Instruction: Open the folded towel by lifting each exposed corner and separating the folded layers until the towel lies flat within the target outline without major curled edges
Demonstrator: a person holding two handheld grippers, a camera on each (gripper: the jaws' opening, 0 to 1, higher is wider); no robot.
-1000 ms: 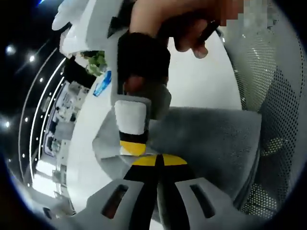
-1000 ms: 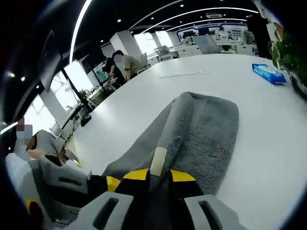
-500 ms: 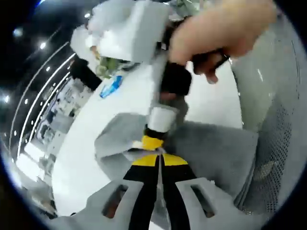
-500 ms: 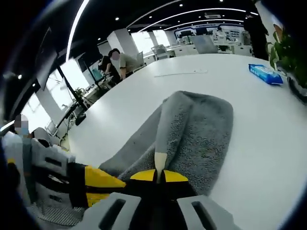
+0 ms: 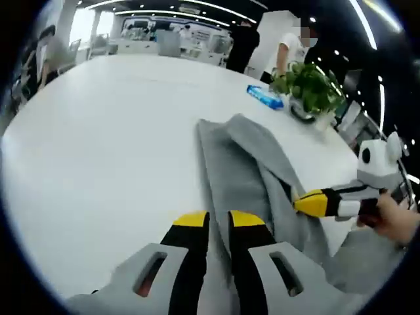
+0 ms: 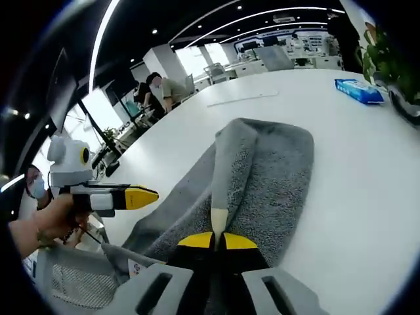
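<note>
A grey towel (image 5: 243,164) lies folded lengthwise on the white table (image 5: 98,144), with one layer lifted into a ridge. My right gripper (image 6: 218,237) is shut on the towel (image 6: 275,170) at its near edge, pinching a raised fold beside a small pale tag (image 6: 218,218). In the left gripper view the right gripper (image 5: 298,203) reaches in from the right, its yellow tip on the towel's edge. My left gripper (image 5: 219,220) hovers over the towel's near left edge, its jaws a narrow gap apart and holding nothing. In the right gripper view the left gripper (image 6: 147,195) hangs clear of the cloth.
A blue pack (image 5: 266,96) and a potted plant (image 5: 308,85) stand at the table's far side beyond the towel. People stand at the back of the room. A mesh chair (image 6: 72,285) is close by the table's near edge.
My left gripper has let go of the towel and swung away from the right gripper, so its view now looks along the table. The right gripper keeps its hold on the fold.
</note>
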